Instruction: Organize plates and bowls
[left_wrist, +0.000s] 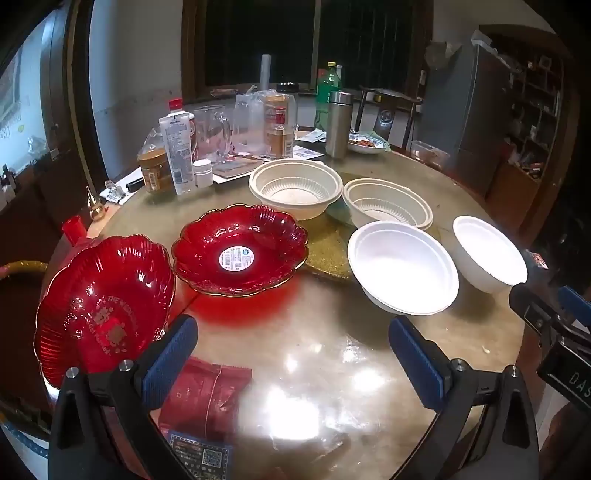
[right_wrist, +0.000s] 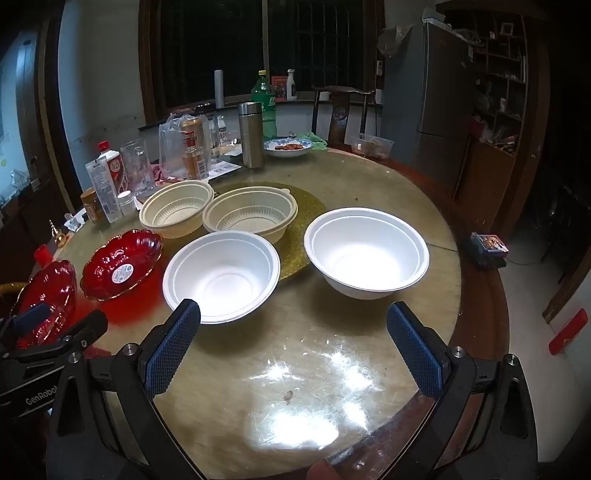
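Both tools were spread wide and held nothing. The left tool (left_wrist: 291, 354) hung over the near counter (left_wrist: 332, 350) edge; a tilted red scalloped plate (left_wrist: 103, 306) lay just beside its left finger, and a second red plate (left_wrist: 240, 251) lay flat ahead. The right tool (right_wrist: 293, 339) faced two white foam bowls (right_wrist: 221, 275), (right_wrist: 365, 251), the left-hand one nearer. Two cream bowls (right_wrist: 177, 210), (right_wrist: 251, 216) stood behind.
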